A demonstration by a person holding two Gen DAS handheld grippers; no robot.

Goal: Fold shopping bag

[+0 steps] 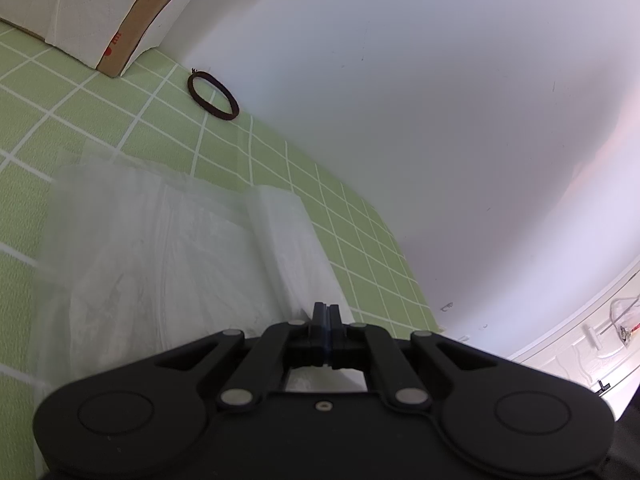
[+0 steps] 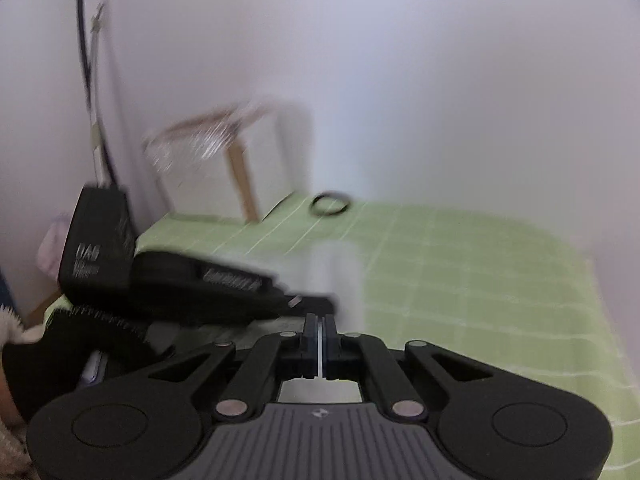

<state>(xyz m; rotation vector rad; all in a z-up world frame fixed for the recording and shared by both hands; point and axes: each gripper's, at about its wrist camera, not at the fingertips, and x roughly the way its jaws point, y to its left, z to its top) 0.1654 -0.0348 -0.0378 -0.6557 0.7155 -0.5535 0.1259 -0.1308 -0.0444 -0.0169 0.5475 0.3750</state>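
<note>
A: Start close in. How do the left tongs [image 1: 326, 312] stand?

B: Clenched, jaws pressed together, right at the near edge of the shopping bag [image 1: 180, 248]. Whether a bit of the film is pinched between them, I cannot tell.

A: And the right tongs [image 2: 319, 322]?

B: Also clenched, with only a thin pale sliver showing between the jaws. It may be plastic, but the right wrist view is too smeared to be sure. The left tongs lie just beside them on the left in that view.

A: Where is the bag?

B: Lying flat on the desk [image 1: 120, 128], a green mat with a white grid. It is translucent and layered, with a raised fold running away from the left tongs.

A: Beyond it?

B: A dark hair tie [image 1: 213, 96] on the mat, well apart from the bag, close to the white wall [image 1: 440, 100]. Further left, a cardboard box [image 1: 132, 28] draped in white paper stands at the wall.
</note>
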